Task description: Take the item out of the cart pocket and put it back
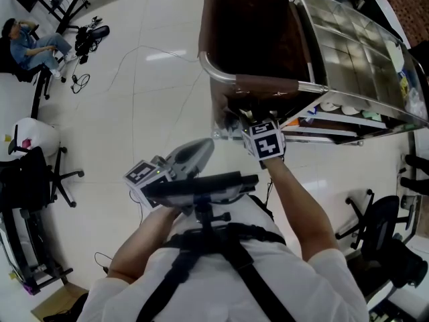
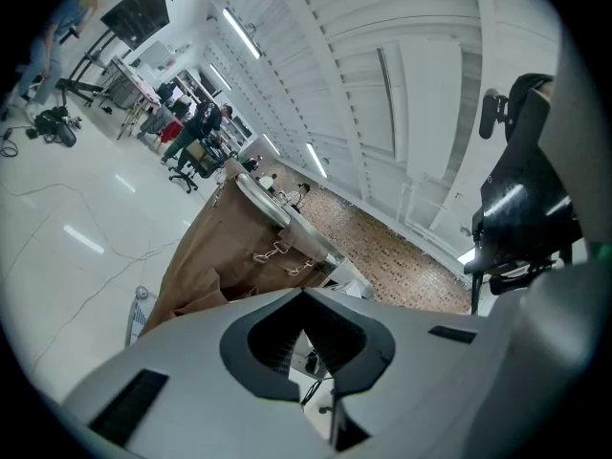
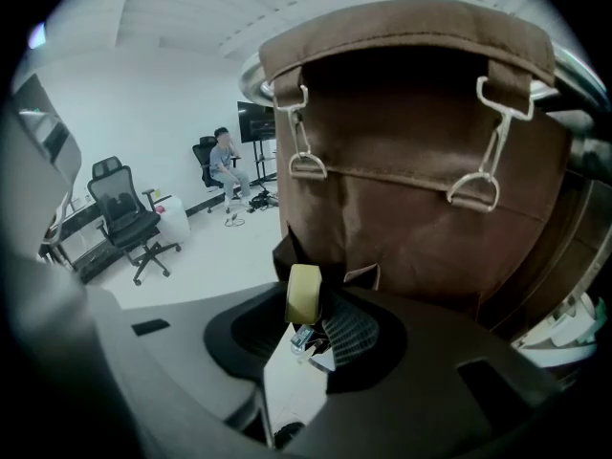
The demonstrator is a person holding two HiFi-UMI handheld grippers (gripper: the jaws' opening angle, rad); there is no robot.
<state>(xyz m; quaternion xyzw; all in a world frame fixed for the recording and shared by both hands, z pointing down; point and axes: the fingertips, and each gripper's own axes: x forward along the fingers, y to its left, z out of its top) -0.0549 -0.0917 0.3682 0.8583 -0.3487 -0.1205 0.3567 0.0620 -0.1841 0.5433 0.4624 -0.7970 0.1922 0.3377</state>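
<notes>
right gripper [image 3: 314,316] was clenched on a yellowish roll [image 3: 304,293]. the roll stood on edge between the jaw tips. i had it right up against the brown bag [image 3: 411,189] hanging on the near end of the cart [image 1: 348,52], just in front of the small pocket [image 3: 361,276] low on the bag. left gripper [image 2: 304,338] sat near my chest, jaws apart and empty, pointing level at the bag.

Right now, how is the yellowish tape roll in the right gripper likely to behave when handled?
The tape roll looks stiff: its rim is round between the pads of the right gripper. Probably light, held at the tips alone. Set on its rim, it could roll.
</notes>
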